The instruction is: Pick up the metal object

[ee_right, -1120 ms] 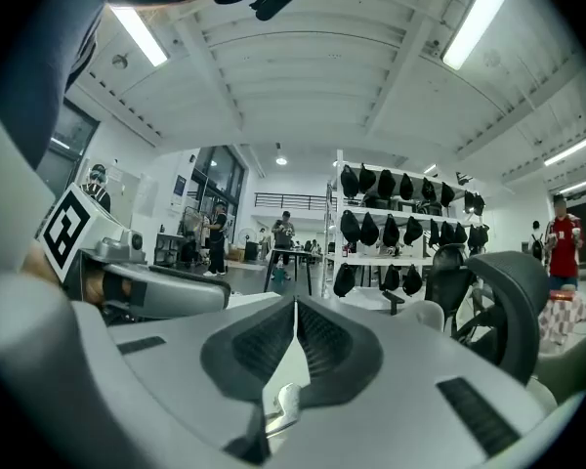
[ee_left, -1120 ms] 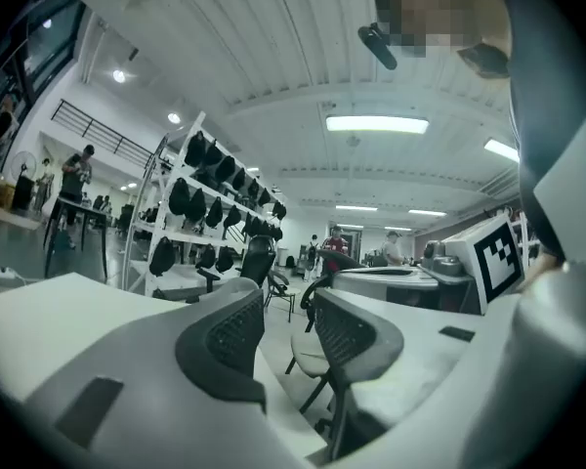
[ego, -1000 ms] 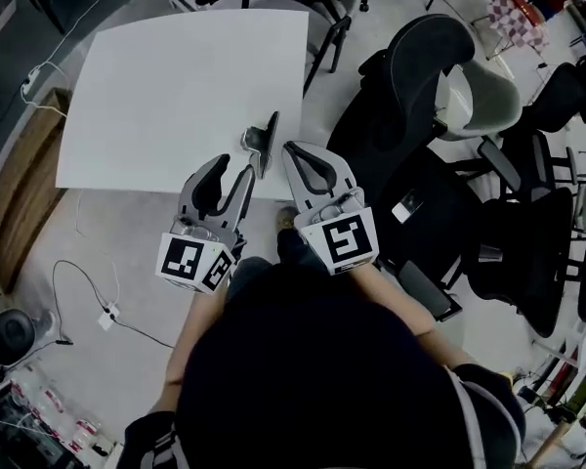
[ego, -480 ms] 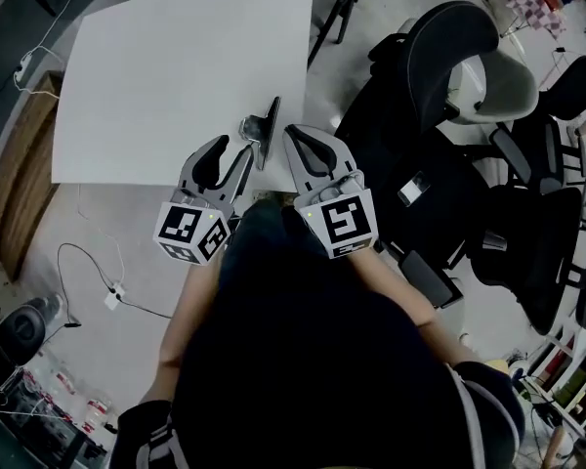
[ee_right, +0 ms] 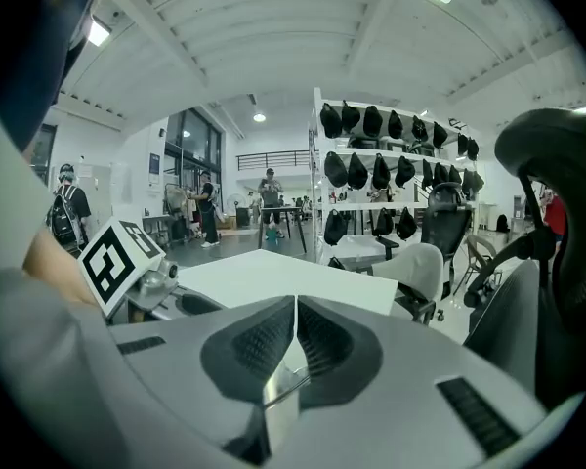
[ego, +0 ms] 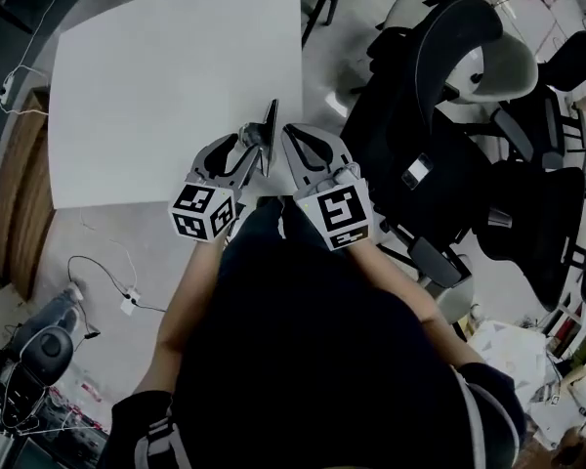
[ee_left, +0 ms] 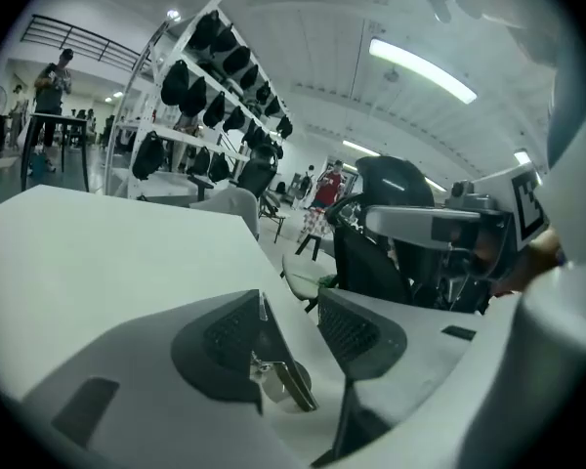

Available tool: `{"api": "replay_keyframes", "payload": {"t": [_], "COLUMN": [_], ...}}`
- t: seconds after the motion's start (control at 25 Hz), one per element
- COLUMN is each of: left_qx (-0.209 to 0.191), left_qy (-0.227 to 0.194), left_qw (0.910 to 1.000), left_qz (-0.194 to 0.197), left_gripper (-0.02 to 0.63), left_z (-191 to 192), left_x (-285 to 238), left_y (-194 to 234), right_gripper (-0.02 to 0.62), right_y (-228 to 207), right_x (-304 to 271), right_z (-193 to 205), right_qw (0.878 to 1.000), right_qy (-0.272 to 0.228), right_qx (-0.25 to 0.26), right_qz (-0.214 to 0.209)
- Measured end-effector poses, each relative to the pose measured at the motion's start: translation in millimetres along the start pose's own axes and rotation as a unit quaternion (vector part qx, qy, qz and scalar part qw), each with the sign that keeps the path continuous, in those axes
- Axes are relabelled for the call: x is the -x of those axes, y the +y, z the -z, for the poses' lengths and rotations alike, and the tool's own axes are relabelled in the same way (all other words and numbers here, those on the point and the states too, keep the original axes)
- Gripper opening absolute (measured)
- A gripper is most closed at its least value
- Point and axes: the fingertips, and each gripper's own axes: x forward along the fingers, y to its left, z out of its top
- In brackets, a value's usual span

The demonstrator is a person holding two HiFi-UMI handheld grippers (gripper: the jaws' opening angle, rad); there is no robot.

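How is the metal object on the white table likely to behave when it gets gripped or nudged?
The metal object looks like a thin plate standing on edge over a small base, so a sideways push would probably tip it. Its shiny finish suggests it may slip in a light grip. It looks stiff and unlikely to flex.

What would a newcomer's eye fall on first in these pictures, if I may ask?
A big white table fills the head view's upper left, with black office chairs crowded to its right. At the table's near edge, a thin metal object sits between two tools: the right tool is shut on it, while the left tool is opening its jaws around it.
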Motion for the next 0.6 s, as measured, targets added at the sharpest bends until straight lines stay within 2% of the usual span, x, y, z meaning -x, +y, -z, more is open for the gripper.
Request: {"api": "replay_keyframes", "payload": {"t": [0.28,0.6], "left_qx": [0.044,0.120], "left_qy": [0.078,0.157], "left_qw": [0.9959,0.9783], "left_qz": [0.017,0.063], "left_gripper": [0.169,0.169], "left_z": [30.8,53.9], "left_x": [-29.0,-49.1], "left_y": [24.8,37.0], "right_gripper": [0.028,0.028], "right_y": [-7.2,-14.1], "right_x": [-9.1,-14.8], "right_z": [3.4,1.3], "right_qw": [1.000,0.999], "right_qy": [0.013,0.013], "right_qx": [-0.005,-0.018], "right_qz": [0.015,0.038]}}
